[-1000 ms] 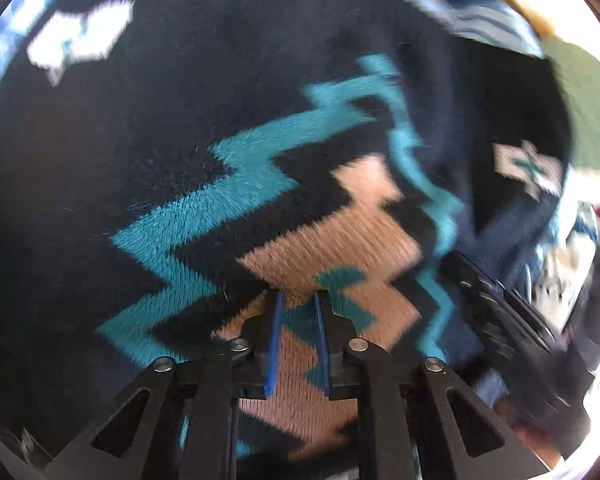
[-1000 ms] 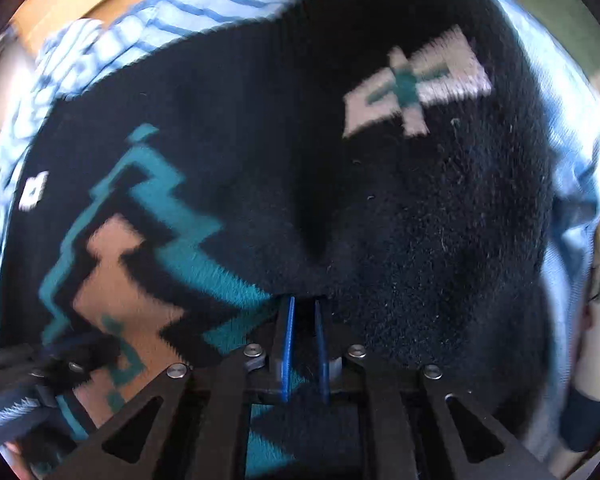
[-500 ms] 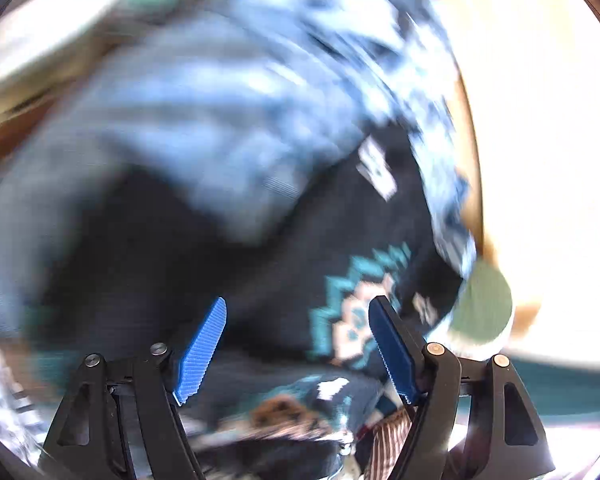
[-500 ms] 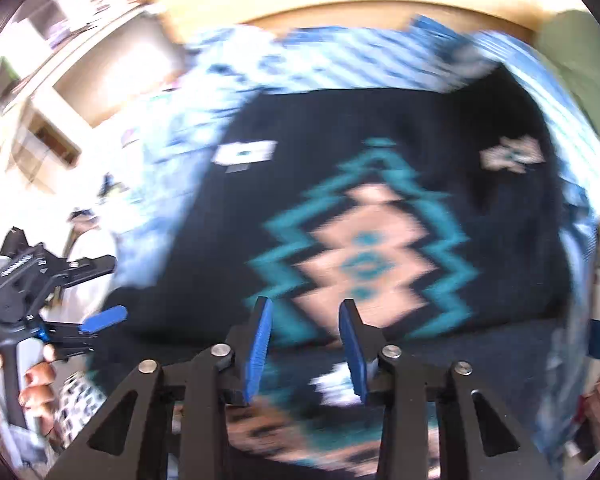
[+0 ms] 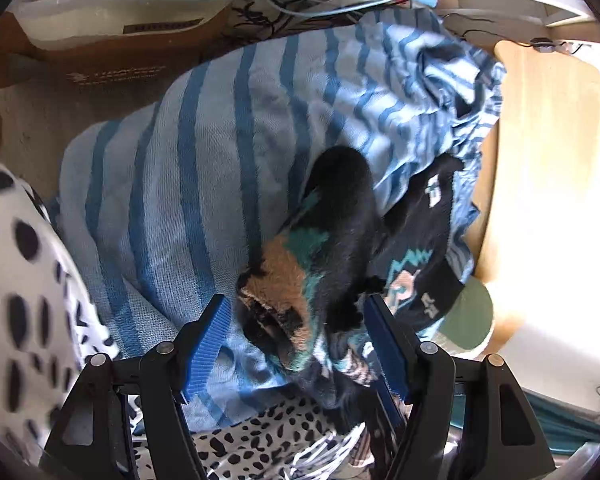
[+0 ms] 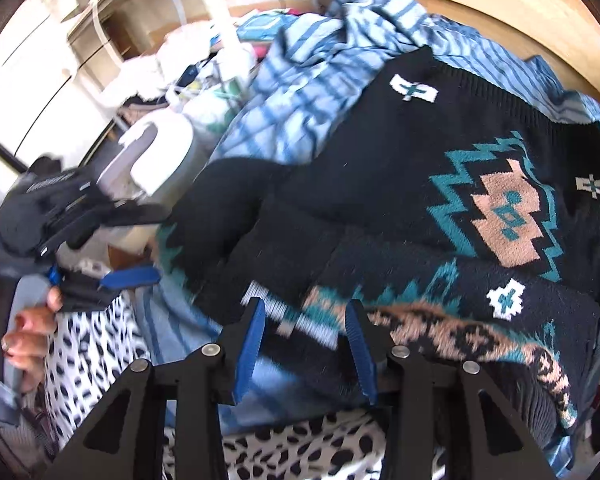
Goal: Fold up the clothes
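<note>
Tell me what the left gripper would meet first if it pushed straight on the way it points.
Most likely the bunched end of the black patterned sweater, which lies just ahead of the open left gripper, on the blue striped cloth. Depth is hard to judge here.

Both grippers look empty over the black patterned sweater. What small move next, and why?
Probably bring the left gripper down onto the loose sleeve lying over the striped blue cloth and pinch it. Both grippers' jaws have just been opening and hold nothing; the sweater body looks folded, that sleeve not.
</note>
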Available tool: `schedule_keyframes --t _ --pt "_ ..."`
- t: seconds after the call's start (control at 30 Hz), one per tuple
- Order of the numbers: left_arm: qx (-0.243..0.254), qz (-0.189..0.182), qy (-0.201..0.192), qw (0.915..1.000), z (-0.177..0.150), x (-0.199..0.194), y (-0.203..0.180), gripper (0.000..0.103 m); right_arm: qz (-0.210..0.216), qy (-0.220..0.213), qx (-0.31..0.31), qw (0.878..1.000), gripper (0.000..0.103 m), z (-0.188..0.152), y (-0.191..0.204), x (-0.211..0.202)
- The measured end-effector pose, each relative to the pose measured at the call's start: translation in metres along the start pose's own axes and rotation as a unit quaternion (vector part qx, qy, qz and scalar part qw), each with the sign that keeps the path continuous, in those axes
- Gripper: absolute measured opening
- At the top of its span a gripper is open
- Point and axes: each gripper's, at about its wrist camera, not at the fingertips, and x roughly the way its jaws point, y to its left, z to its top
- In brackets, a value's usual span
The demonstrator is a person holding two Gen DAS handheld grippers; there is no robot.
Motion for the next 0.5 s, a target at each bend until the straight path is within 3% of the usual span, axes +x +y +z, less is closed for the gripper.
schedule_keyframes --t 0.03,0.1,0.17,0.23,0.27,0.3,0.43,0.5 --pt "-0.009 -0.005 -0.002 0.9999 -0.001 0.006 0.003 0.069 -0.001 0.0 -0.008 1.0 0.047 -0.003 0.004 -0.001" --pt "-0.043 -0.028 -0.012 0.9986 0.001 0.013 0.013 0.055 -0.003 0.004 -0.015 1.0 0.047 -0.007 0.005 -0.001" --pt "-0.052 -0.034 -0.019 0.9979 0.006 0.016 0.016 0.053 -0.005 0.008 -0.022 1.0 0.048 -0.01 0.007 -0.001" --pt "-0.048 -0.036 -0.019 0.998 0.01 0.019 0.014 0.04 -0.006 0.01 -0.021 1.0 0.048 -0.012 0.005 -0.001" --pt "-0.043 -0.038 -0.019 0.9981 0.011 0.019 0.012 0.028 -0.005 0.009 -0.016 1.0 0.048 -0.012 0.002 -0.001" --pt "-0.035 -0.037 -0.031 0.9982 0.01 0.016 0.007 0.02 -0.005 0.005 -0.009 1.0 0.048 -0.011 -0.002 -0.003" --pt "0.035 -0.044 -0.075 0.9956 -0.004 -0.004 -0.026 0.018 -0.02 -0.015 0.032 0.999 0.051 -0.009 -0.026 -0.014" --pt "0.106 -0.032 -0.091 0.9897 -0.019 -0.012 -0.058 0.018 -0.02 -0.021 0.048 0.998 0.053 -0.009 -0.039 -0.018"
